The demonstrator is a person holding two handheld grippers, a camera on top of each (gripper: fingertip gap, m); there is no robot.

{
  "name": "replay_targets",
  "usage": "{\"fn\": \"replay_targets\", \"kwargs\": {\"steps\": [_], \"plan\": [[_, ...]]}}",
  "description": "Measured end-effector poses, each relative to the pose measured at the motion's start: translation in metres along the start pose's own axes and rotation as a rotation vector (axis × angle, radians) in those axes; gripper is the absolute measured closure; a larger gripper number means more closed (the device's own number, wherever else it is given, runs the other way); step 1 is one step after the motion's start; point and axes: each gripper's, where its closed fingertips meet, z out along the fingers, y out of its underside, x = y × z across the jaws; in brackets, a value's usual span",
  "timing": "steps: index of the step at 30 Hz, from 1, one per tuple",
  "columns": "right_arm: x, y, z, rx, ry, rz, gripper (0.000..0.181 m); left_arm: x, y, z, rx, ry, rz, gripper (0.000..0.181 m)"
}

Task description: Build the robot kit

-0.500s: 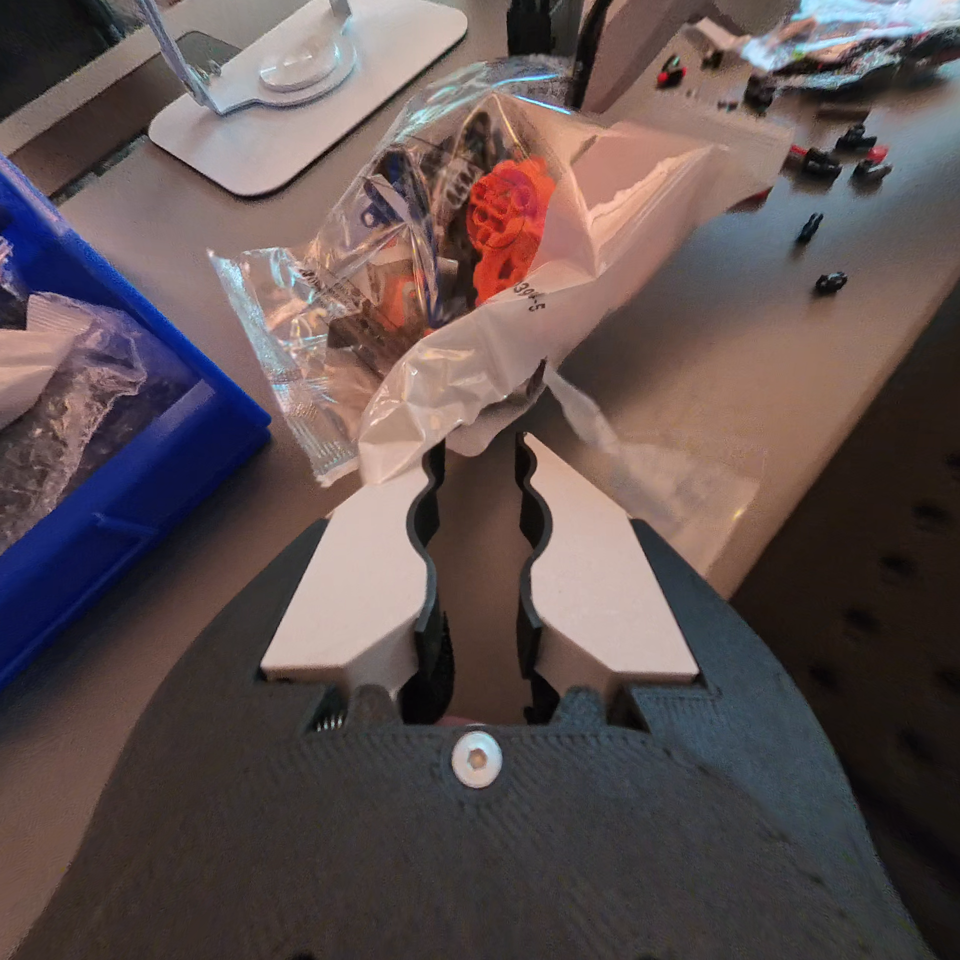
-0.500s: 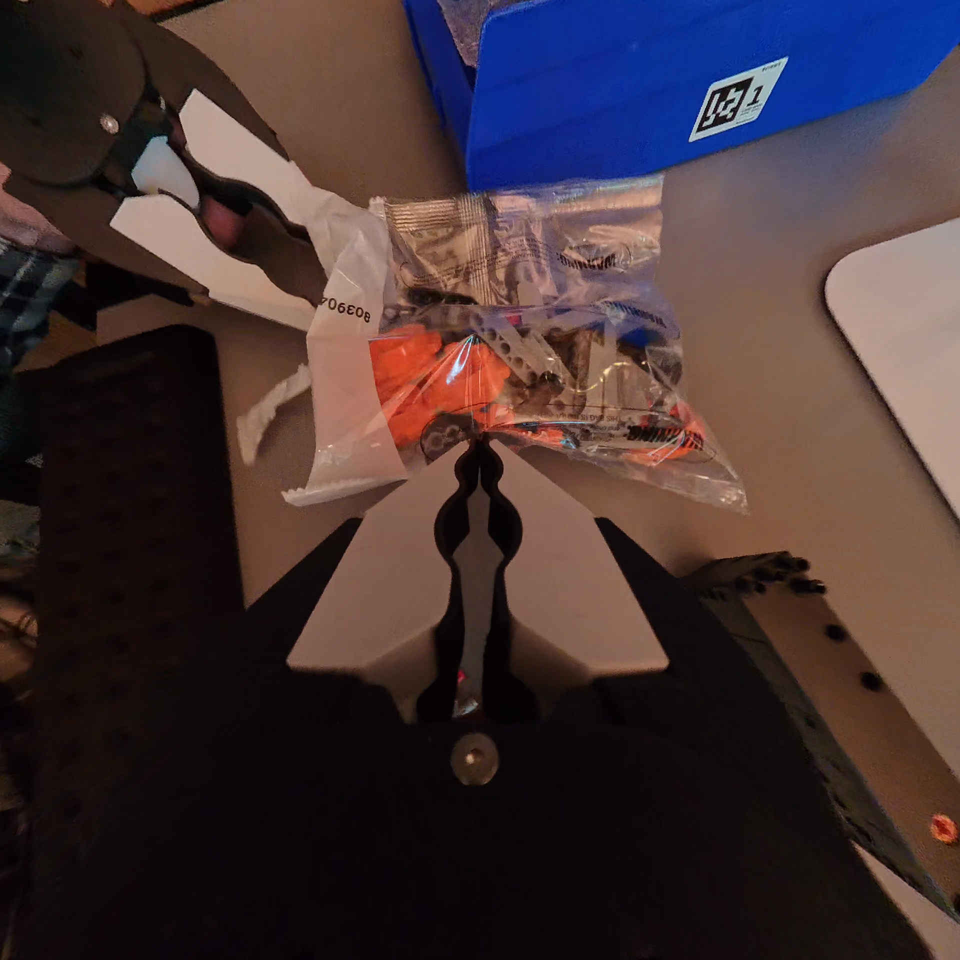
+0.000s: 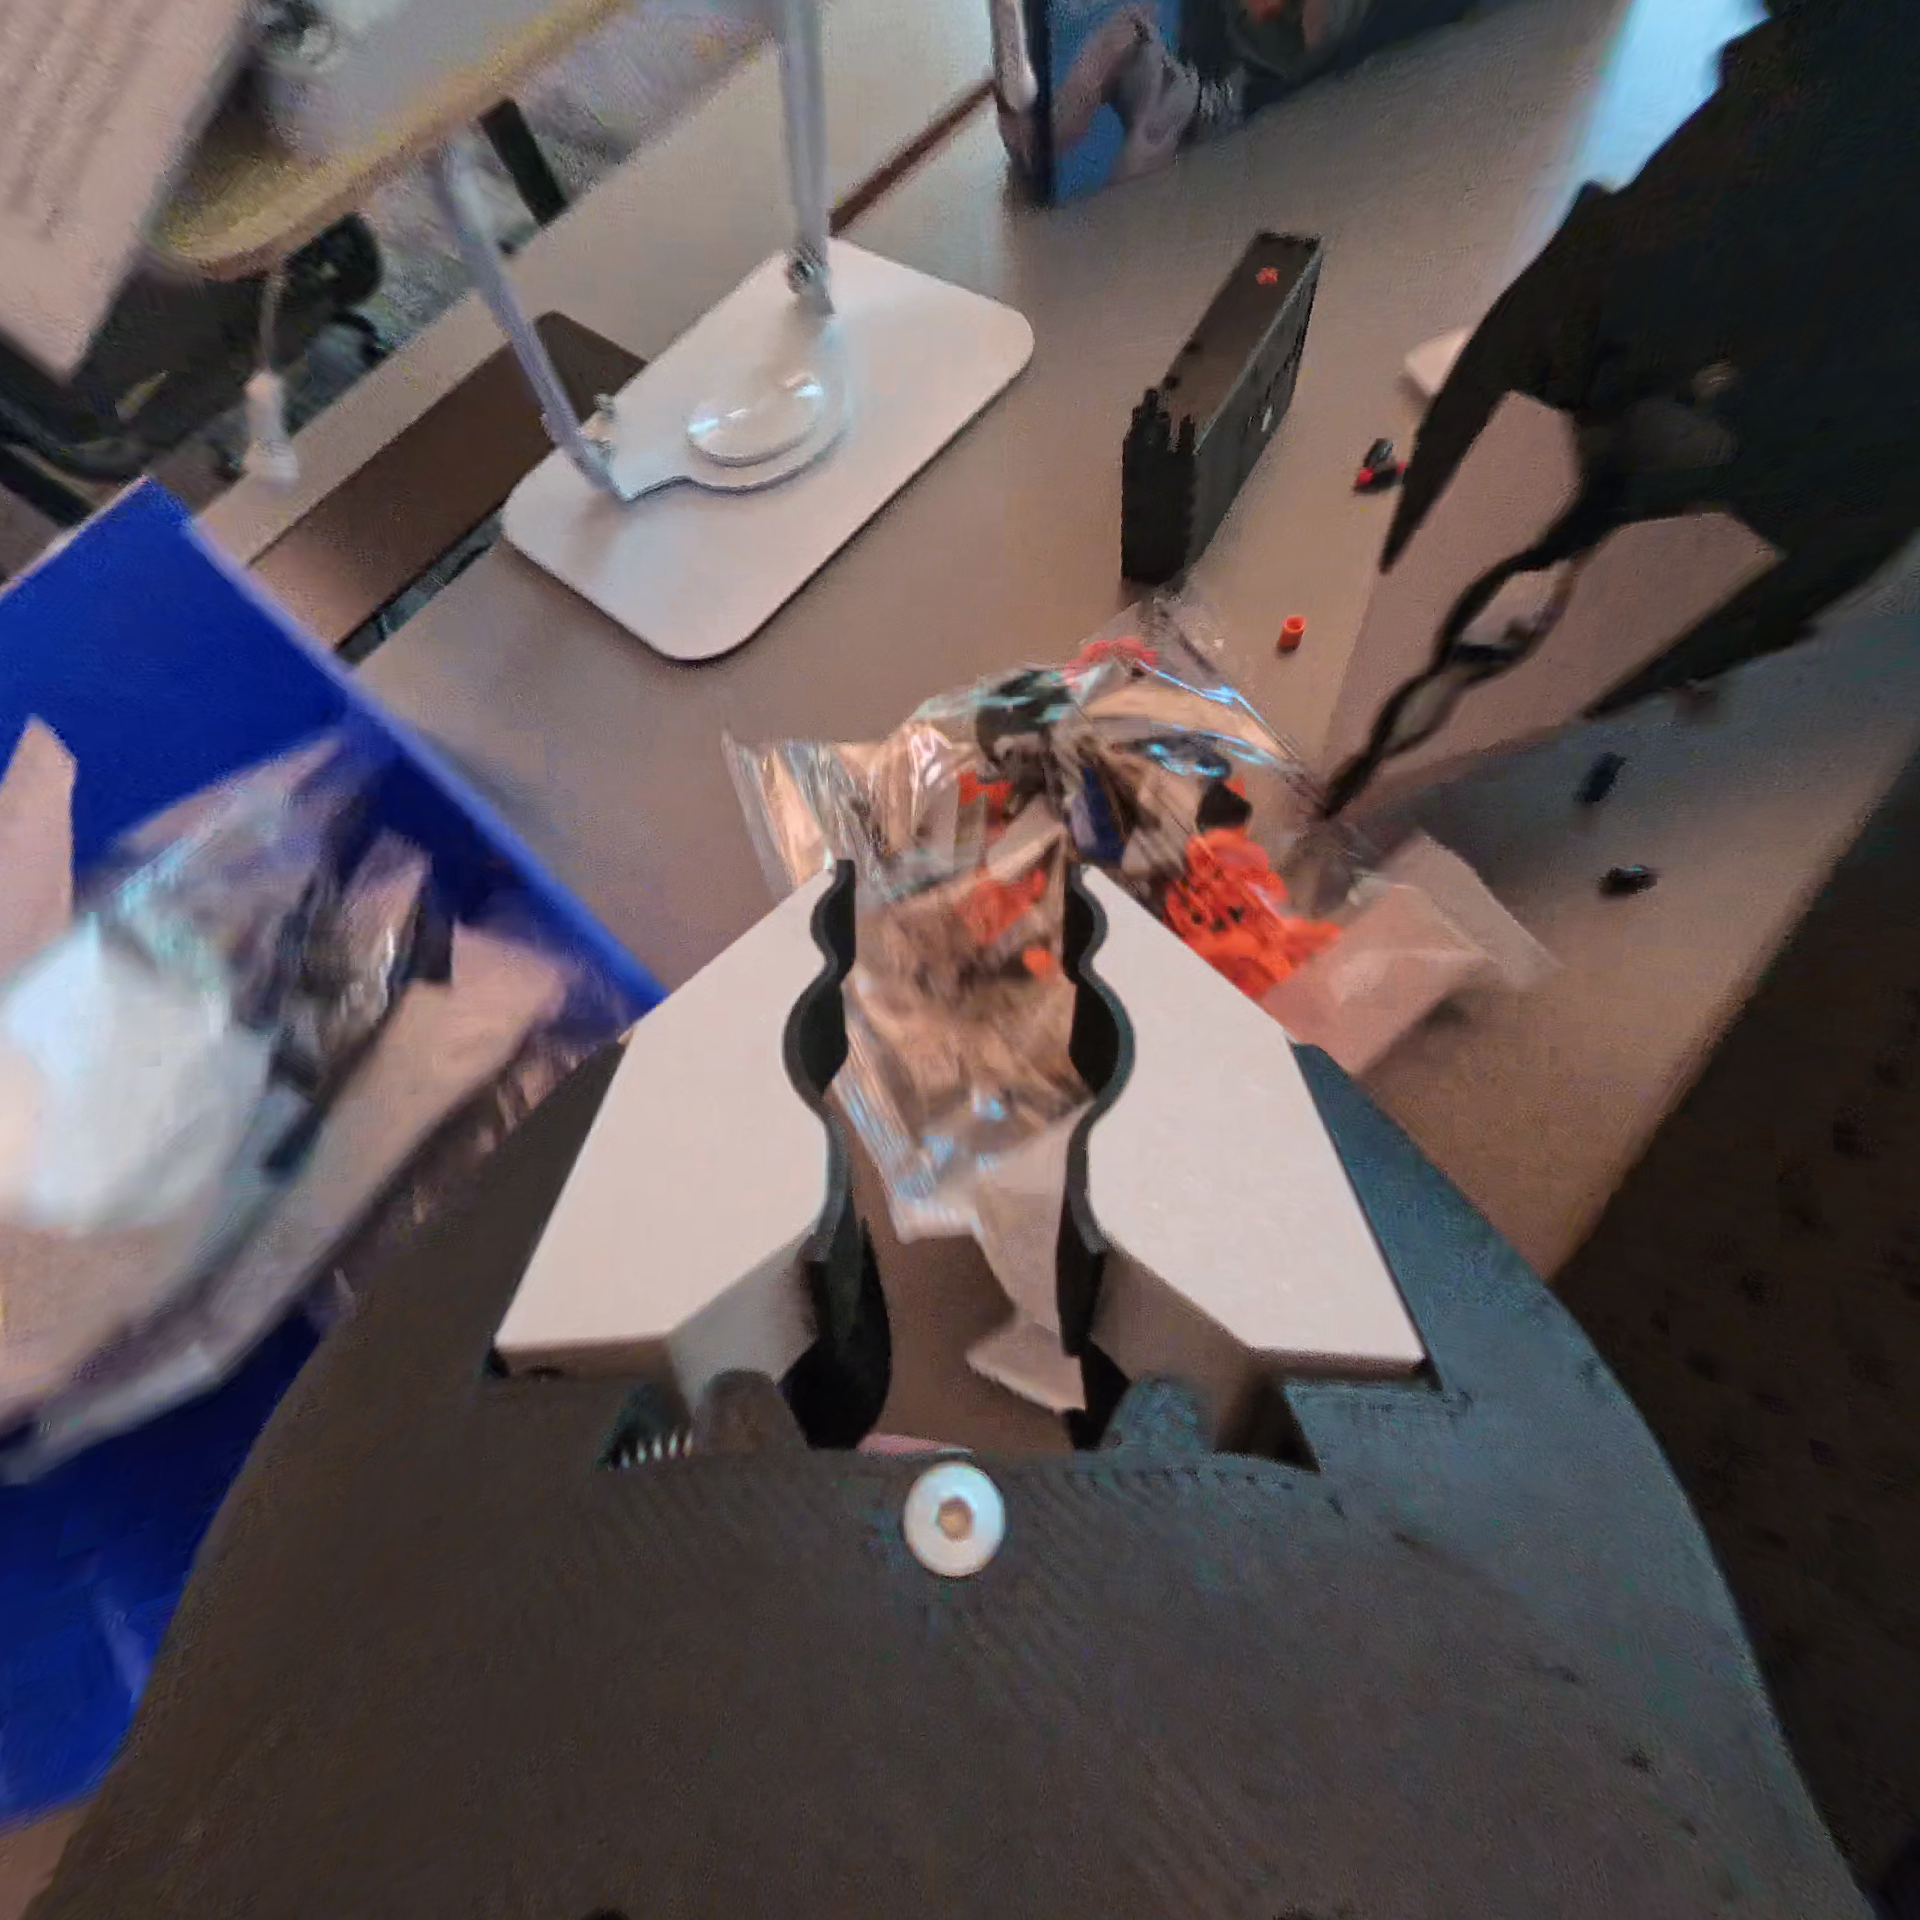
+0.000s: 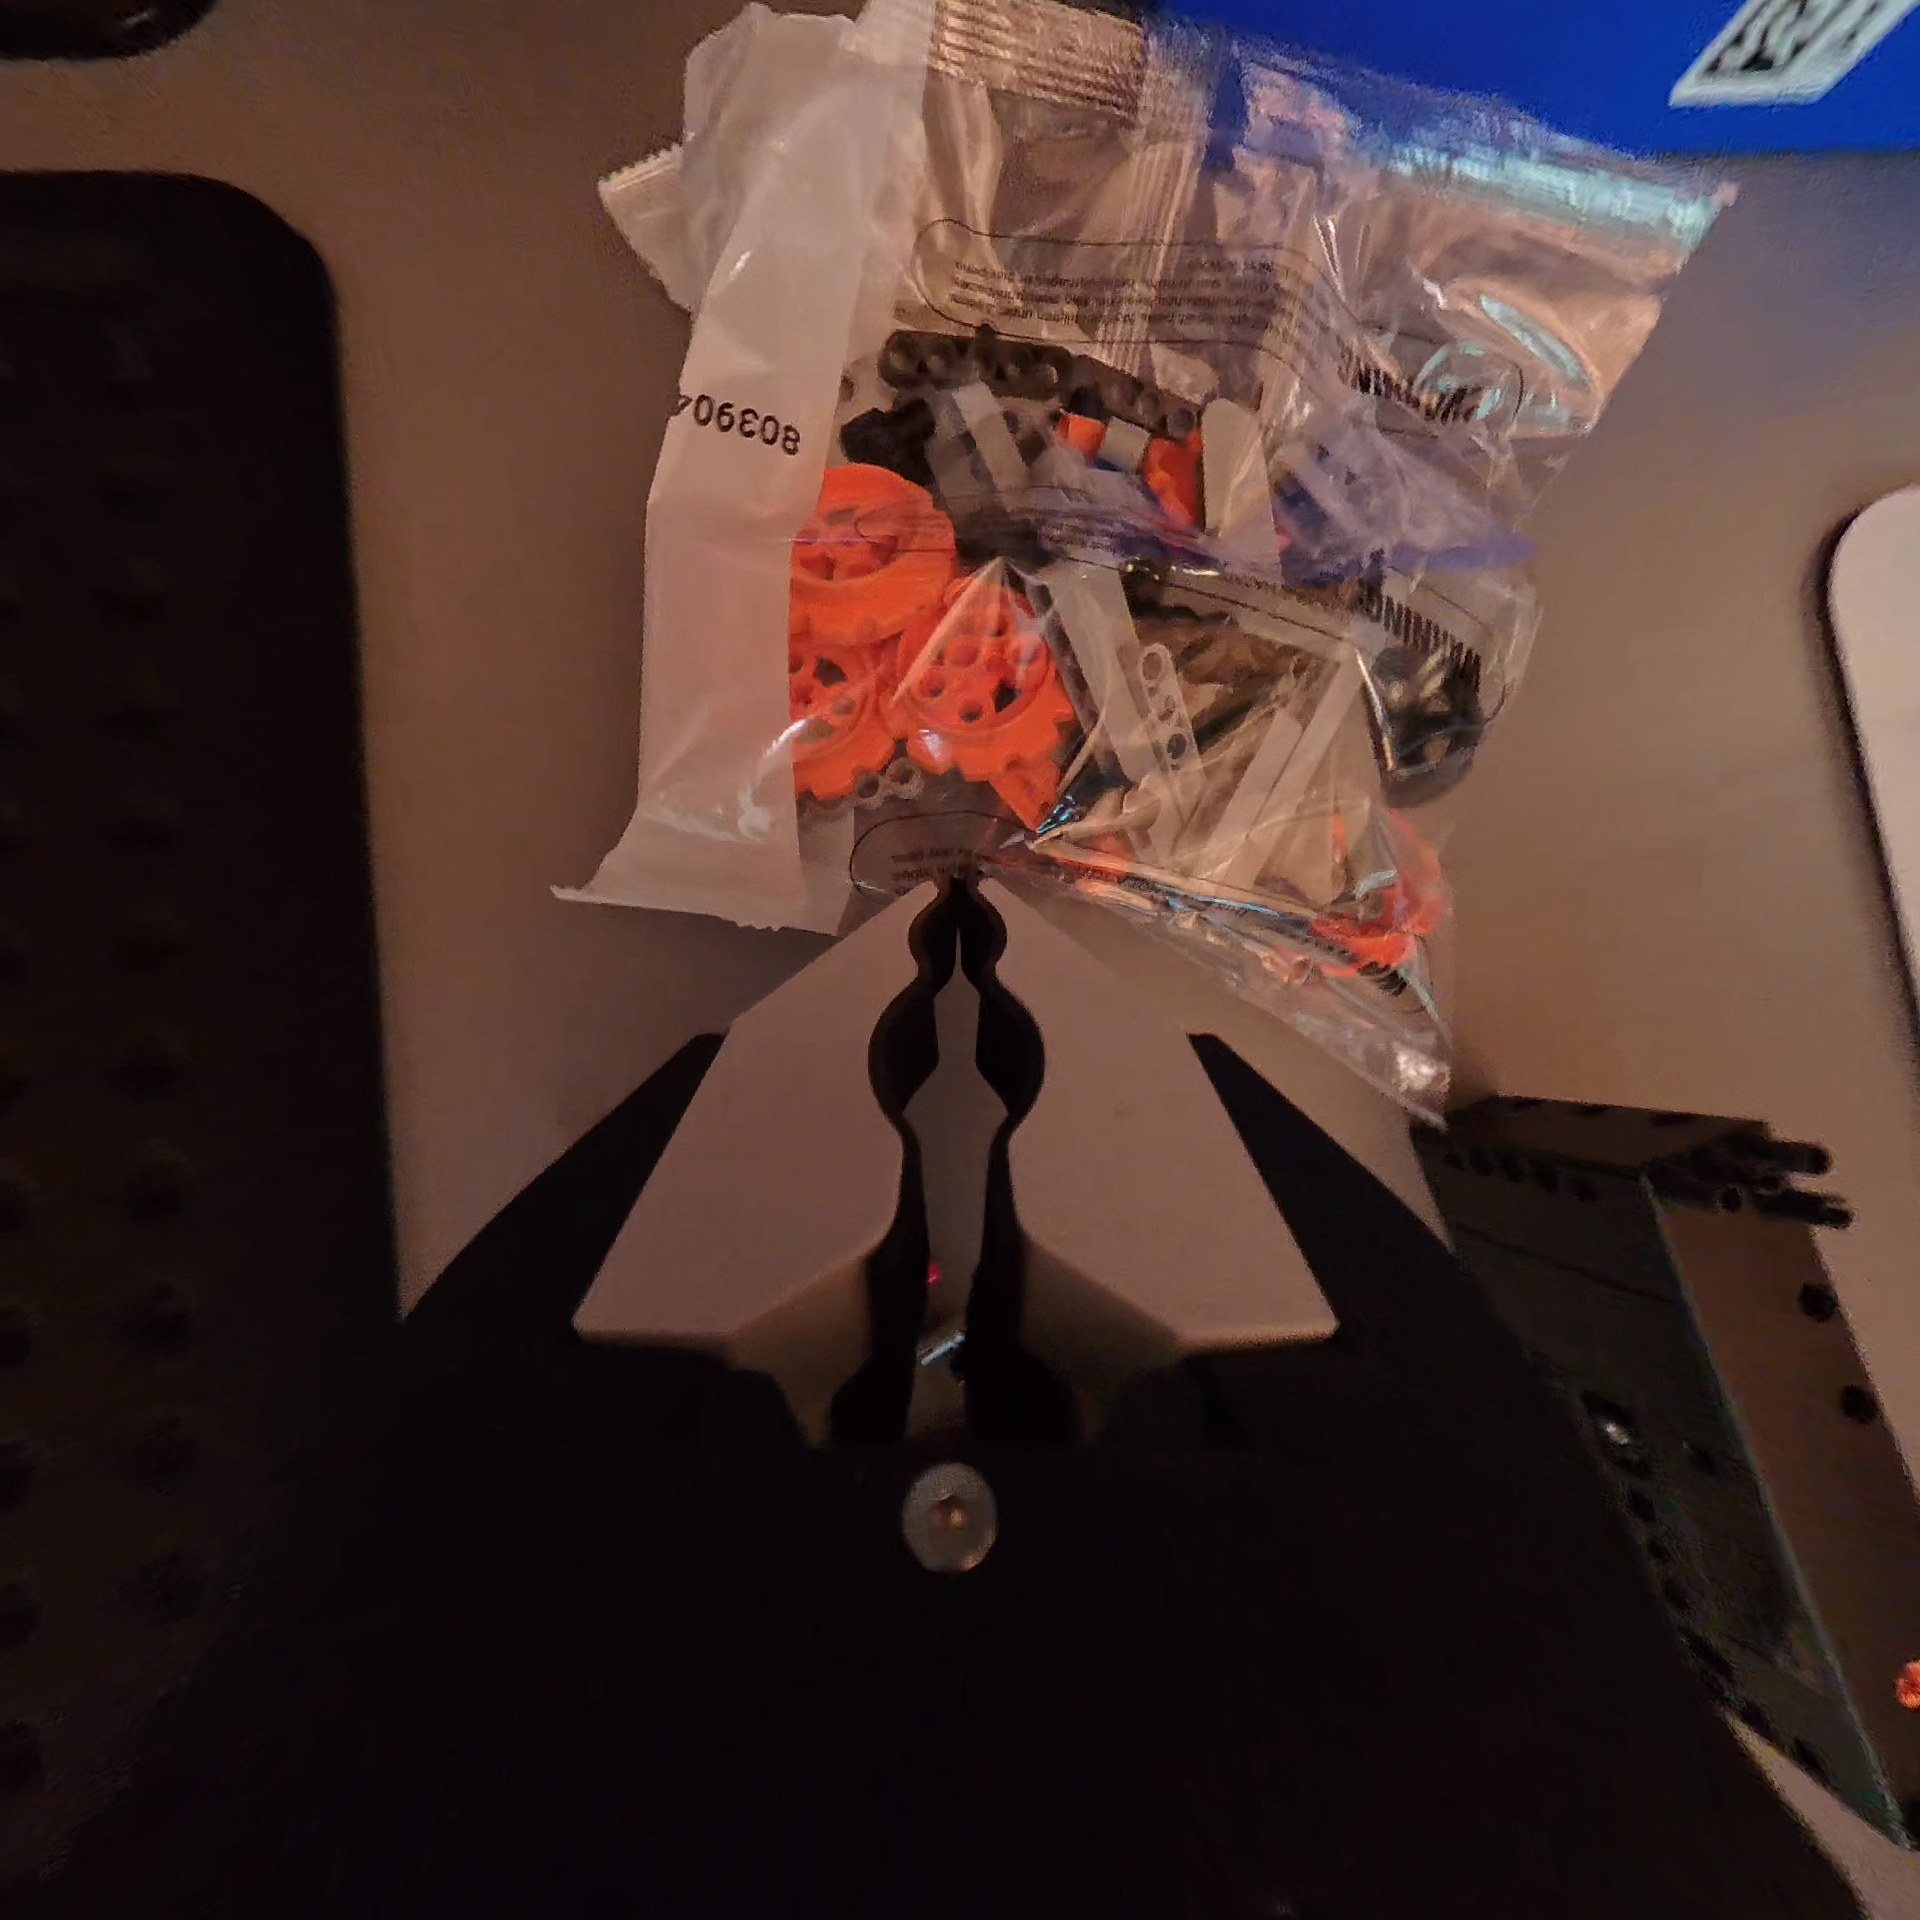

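A clear plastic bag of building-toy parts [image 4: 1091,520], with orange gears and grey and black beams, lies on the grey table. My right gripper [image 4: 961,883] is shut on the bag's near edge. In the left wrist view it shows dark at the upper right [image 3: 1340,800], pinching the far side of the bag [image 3: 1039,831]. My left gripper [image 3: 961,894] is open and empty, hovering above the bag. The bag's white end shows through the gap between its fingers.
A blue bin [image 3: 208,727] [image 4: 1455,62] with more bags stands at the left. A white stand base [image 3: 769,457] [image 4: 1881,675] and a black studded block [image 3: 1226,416] [image 4: 1662,1351] sit behind. Small loose parts [image 3: 1621,878] lie about. A black perforated mat [image 4: 156,727] borders the table. One gripper's finger ends stand about 15 cm off the other's.
My left gripper has opened wider and pulled up and back from the bag's white end. My right gripper has closed fully on the bag's edge, and the bag has turned.
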Motion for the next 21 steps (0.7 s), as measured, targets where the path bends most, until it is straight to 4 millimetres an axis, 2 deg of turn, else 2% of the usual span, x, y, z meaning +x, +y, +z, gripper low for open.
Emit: {"fn": "replay_targets", "kwargs": {"steps": [4,7,9,13,15,18,21], "plan": [[-0.005,0.003,0.002,-0.001,0.015,-0.035,0.181,0.01,-0.02,0.068,-0.199,0.153,0.147,0.133],[-0.006,0.005,0.002,0.006,0.01,-0.032,0.181,0.023,-0.011,0.106,-0.37,0.253,0.221,0.13],[-0.007,0.006,0.002,0.013,0.007,-0.028,0.181,0.031,0.009,0.12,-0.497,0.313,0.251,0.133],[-0.006,0.008,0.002,0.025,-0.008,-0.01,0.181,0.038,0.013,0.126,-0.482,0.337,0.217,0.151],[-0.002,0.007,0.001,0.033,-0.013,0.026,0.181,0.041,0.011,0.122,-0.44,0.329,0.211,0.172],[0.008,0.008,-0.004,0.044,0.002,0.059,0.181,0.031,0.011,0.115,-0.372,0.257,0.189,0.173],[0.015,0.004,-0.01,0.065,0.022,0.074,0.181,0.023,-0.005,0.1,-0.235,0.209,0.157,0.173]]}}
